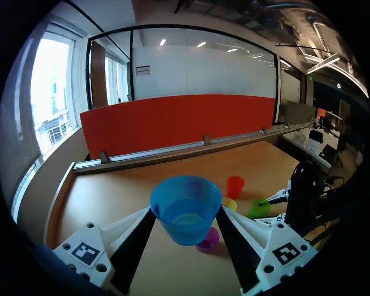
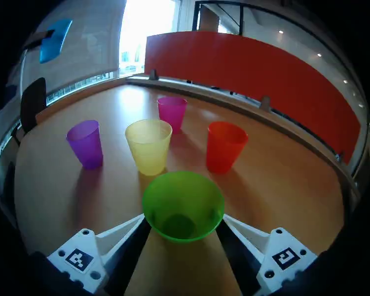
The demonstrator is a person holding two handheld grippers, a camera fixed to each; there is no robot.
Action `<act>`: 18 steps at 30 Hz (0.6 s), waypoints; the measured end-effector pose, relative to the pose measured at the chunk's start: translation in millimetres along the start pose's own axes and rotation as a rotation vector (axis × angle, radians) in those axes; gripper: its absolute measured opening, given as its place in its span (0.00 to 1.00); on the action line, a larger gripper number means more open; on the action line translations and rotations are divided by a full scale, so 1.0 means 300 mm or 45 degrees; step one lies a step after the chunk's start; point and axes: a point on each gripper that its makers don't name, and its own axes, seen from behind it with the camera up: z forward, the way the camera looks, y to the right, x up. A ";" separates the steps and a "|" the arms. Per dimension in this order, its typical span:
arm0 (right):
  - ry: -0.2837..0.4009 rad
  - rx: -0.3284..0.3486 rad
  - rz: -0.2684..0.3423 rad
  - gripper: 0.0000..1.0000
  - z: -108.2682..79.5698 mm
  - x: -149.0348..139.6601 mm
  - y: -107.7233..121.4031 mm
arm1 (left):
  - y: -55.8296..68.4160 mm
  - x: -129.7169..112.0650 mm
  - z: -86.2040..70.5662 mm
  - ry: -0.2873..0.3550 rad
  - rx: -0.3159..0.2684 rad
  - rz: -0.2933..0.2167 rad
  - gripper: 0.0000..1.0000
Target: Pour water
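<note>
Wooden surface (image 2: 283, 187). Left tool (image 1: 185, 209) clamps blue cup (image 1: 186, 217) of water, raised and level so nothing spills. Right tool (image 2: 182, 219) clamps green cup (image 2: 182, 204) upright, seemingly empty, likely to receive. Behind green cup: yellow (image 2: 148, 145), red (image 2: 225, 145), purple (image 2: 85, 143) and pink (image 2: 171, 112) cups.

The left gripper (image 1: 185, 213) and right gripper (image 2: 183, 217) have white fingers (image 1: 118, 229), black pads (image 1: 135, 241), square markers (image 1: 85, 252), screws (image 1: 90, 225).
</note>
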 end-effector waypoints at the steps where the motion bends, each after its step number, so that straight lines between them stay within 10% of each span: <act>1: 0.004 0.000 0.000 0.87 0.000 0.000 0.000 | 0.001 -0.002 -0.002 -0.003 0.001 0.001 0.85; 18: 0.084 0.009 0.019 0.86 -0.086 0.085 0.008 | 0.030 -0.002 -0.010 -0.003 -0.018 0.024 0.85</act>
